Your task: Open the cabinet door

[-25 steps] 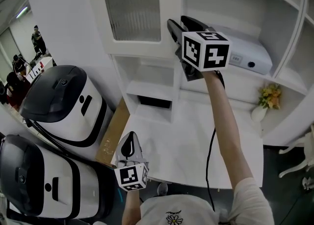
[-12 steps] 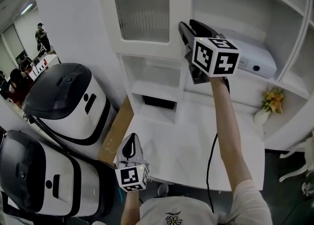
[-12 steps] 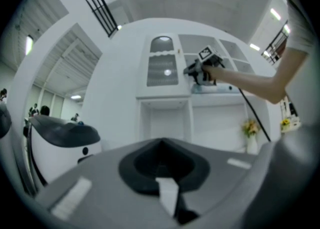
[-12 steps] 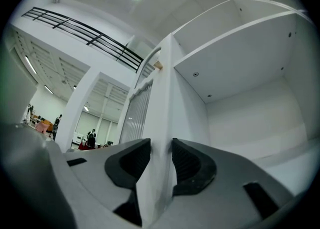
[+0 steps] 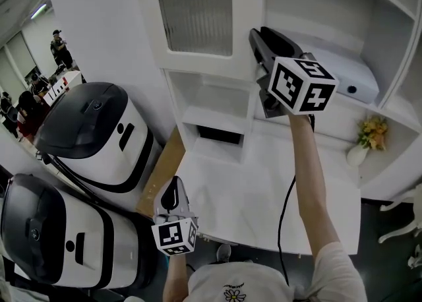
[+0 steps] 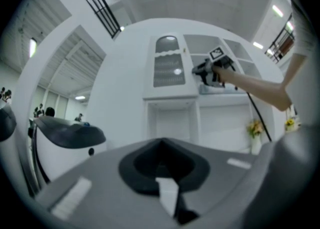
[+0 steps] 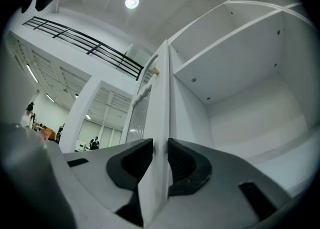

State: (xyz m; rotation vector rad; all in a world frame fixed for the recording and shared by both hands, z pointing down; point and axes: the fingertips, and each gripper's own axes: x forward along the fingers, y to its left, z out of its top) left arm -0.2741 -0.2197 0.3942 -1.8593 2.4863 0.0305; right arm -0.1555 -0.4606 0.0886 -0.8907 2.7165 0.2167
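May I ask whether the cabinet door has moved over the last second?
No; the door still ends directly above the shelf post below it.

Right gripper [image 5: 258, 35]: black jaws closing, the cabinet door [image 7: 159, 123] edge between them, and just behind them a white cube [image 5: 302, 85] printed with black square markers. A black cable [image 5: 285, 208] trails back from it along the arm. Left gripper [image 5: 170, 192] wears a smaller matching cube [image 5: 175, 237]. Behind both grippers, a white short-sleeved T-shirt [image 5: 330, 274] with a small flower print [image 5: 234, 293].
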